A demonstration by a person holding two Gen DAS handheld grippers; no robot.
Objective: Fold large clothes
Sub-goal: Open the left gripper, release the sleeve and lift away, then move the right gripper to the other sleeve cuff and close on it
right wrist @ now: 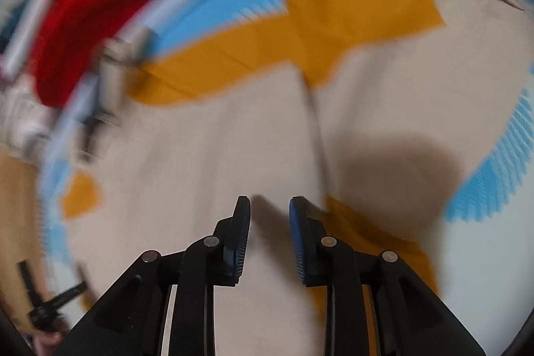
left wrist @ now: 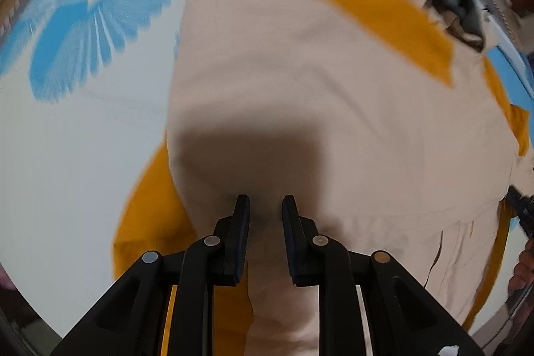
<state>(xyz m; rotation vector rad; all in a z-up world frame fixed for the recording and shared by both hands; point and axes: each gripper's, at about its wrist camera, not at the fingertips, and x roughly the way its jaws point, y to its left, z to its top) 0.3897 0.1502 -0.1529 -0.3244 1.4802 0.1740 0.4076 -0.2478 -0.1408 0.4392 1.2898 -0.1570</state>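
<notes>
Two grippers: you hold both over one garment (left wrist: 300, 82), a beige piece with mustard-yellow panels, spread on a white and blue patterned sheet (left wrist: 83, 129).
Left gripper (left wrist: 266, 206): your jaws stand a little apart with a fold of beige cloth running up between them; whether the pads actually press on it cannot be told from this view.
Right gripper (right wrist: 269, 206): your jaws stand apart and nothing is gripped; the beige cloth lies flat just beyond the tips, and a mustard edge (right wrist: 367, 232) sits just right of the right-hand jaw.
Garment: it fills the area ahead of both pairs of jaws, with a mustard band across the far side.
Clutter: a red item (right wrist: 96, 22) lies past the sheet's edge, well beyond your jaws.
Step in hand: most likely laying a fold down and letting go.
Next move: judge whether the layer lies smooth, release the left side too, then pick a fresh edge for the following fold.
</notes>
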